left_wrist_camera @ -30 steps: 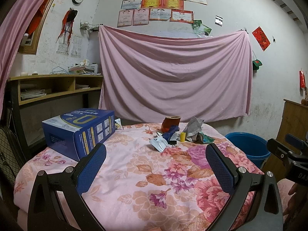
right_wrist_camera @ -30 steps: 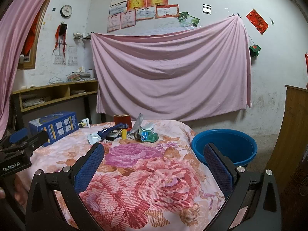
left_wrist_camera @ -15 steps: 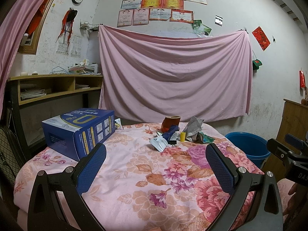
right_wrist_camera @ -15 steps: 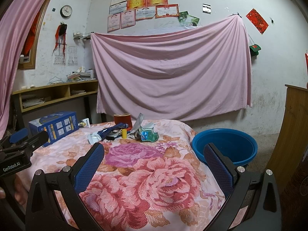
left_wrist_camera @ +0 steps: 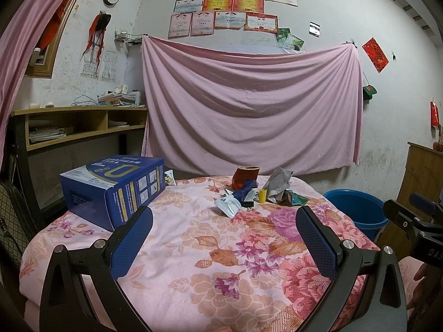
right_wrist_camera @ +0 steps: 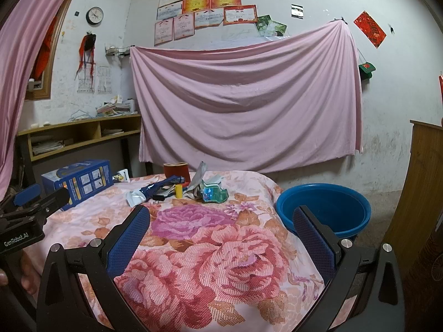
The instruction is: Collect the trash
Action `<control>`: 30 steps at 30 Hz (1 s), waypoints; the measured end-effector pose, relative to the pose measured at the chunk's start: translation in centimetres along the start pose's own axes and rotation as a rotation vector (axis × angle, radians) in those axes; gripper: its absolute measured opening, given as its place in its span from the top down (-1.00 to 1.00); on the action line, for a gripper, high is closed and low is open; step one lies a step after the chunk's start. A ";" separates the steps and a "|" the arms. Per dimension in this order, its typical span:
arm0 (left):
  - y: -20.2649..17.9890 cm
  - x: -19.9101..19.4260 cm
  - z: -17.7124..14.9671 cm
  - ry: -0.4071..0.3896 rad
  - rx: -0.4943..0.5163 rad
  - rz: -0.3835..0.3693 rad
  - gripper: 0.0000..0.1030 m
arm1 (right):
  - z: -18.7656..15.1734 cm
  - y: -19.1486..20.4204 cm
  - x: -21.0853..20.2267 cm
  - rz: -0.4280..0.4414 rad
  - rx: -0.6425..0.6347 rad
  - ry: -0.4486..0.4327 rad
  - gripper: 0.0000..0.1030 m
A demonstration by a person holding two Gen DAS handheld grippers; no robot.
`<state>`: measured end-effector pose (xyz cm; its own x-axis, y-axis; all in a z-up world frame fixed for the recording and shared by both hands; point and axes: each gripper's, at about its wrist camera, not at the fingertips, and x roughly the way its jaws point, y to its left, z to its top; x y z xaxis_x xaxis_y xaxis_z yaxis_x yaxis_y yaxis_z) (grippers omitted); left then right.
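left claw [left_wrist_camera: 224, 227]: wide, empty.
right claw [right_wrist_camera: 221, 227]: wide, empty.
trash pile [left_wrist_camera: 254, 193]: 12 o'clock, far across floral desk [left_wrist_camera: 193, 249].
handling: light, crinkly, slippery; I'd pinch white pouch [left_wrist_camera: 228, 206] by its edge.
blue basin [right_wrist_camera: 324, 207]: 2 o'clock, likely drop.

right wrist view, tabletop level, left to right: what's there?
blue box → white pouch → yellow cylinder → green wrapper → blue basin, off the table's right edge.
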<state>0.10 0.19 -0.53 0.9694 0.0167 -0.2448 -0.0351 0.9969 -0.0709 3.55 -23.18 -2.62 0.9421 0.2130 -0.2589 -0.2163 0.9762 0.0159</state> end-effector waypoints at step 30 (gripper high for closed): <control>1.1 9.0 5.4 -0.025 -0.017 -0.058 -0.96 | 6.0 -2.5 10.7 0.075 -0.046 0.031 -1.00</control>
<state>10.07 1.88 2.44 0.9758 -0.0389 -0.2153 0.0173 0.9947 -0.1012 15.68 -23.11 0.41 0.9145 0.2837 -0.2884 -0.2986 0.9544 -0.0080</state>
